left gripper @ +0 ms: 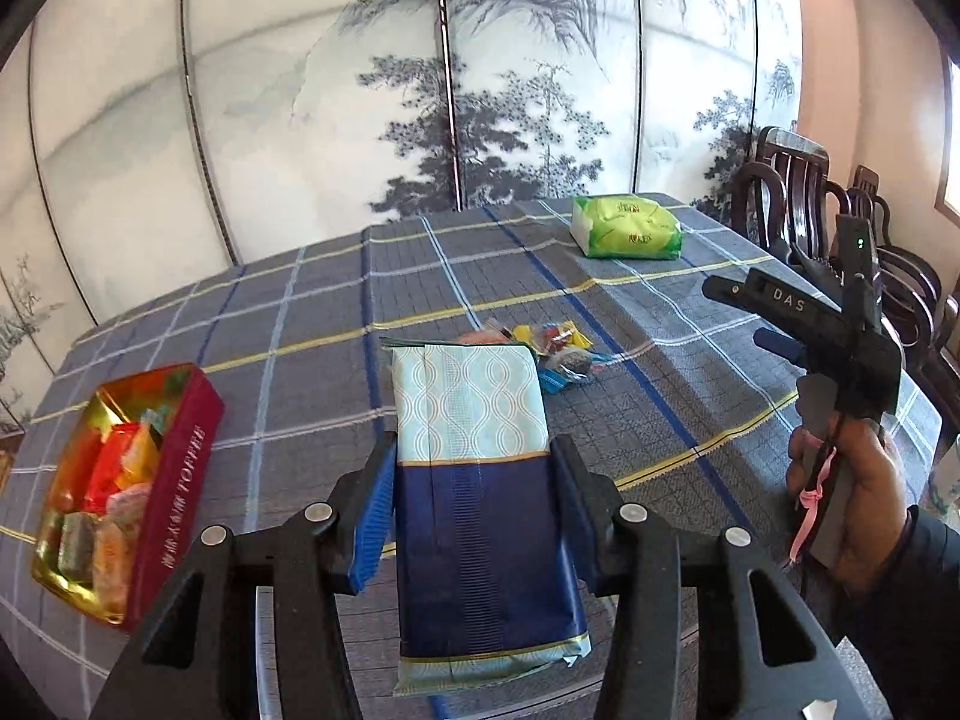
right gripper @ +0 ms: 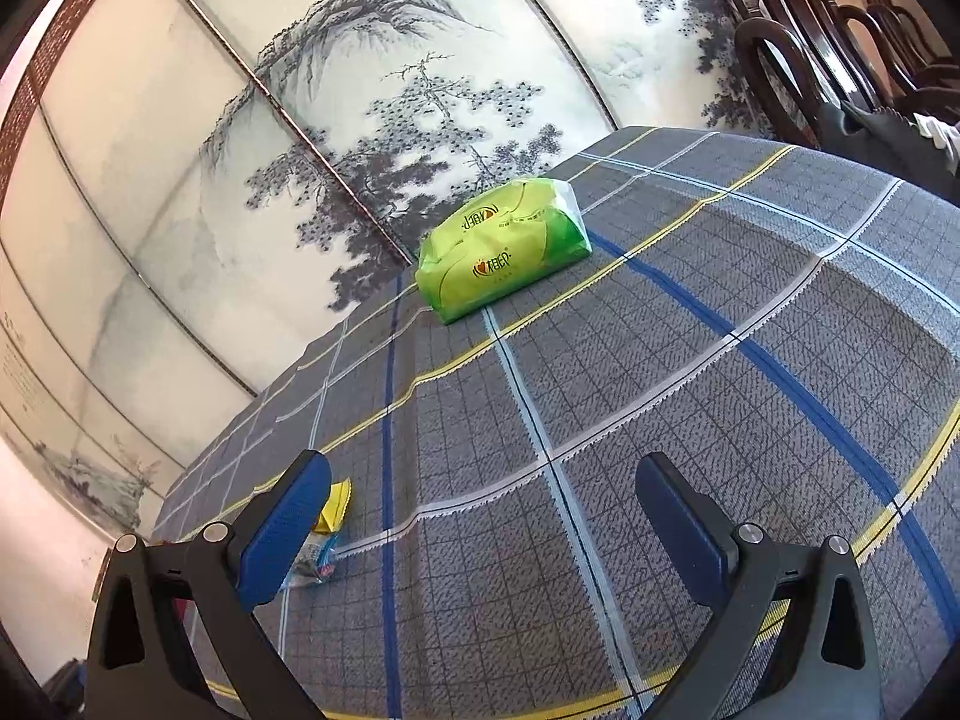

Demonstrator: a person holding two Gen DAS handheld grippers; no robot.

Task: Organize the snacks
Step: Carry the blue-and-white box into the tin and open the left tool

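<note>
The left gripper [left gripper: 474, 480] pinches a long blue-and-pale-patterned snack packet [left gripper: 474, 456] (lifted above the checked tablecloth [left gripper: 630, 312]); the right gripper [right gripper: 480, 516] hangs spread, empty.

Woven plaid tablecloth [right gripper: 600, 372], matt and coarse. Glossy foil snack packet [left gripper: 480, 480], finely ribbed on its dark blue half. Shiny gold-lined red toffee box [left gripper: 174, 474]. Crinkly green plastic tissue pack [right gripper: 504, 246]. Polished dark wood chairs [left gripper: 798, 192]. Ridged blue pads [right gripper: 288, 516], matt black plastic.
</note>
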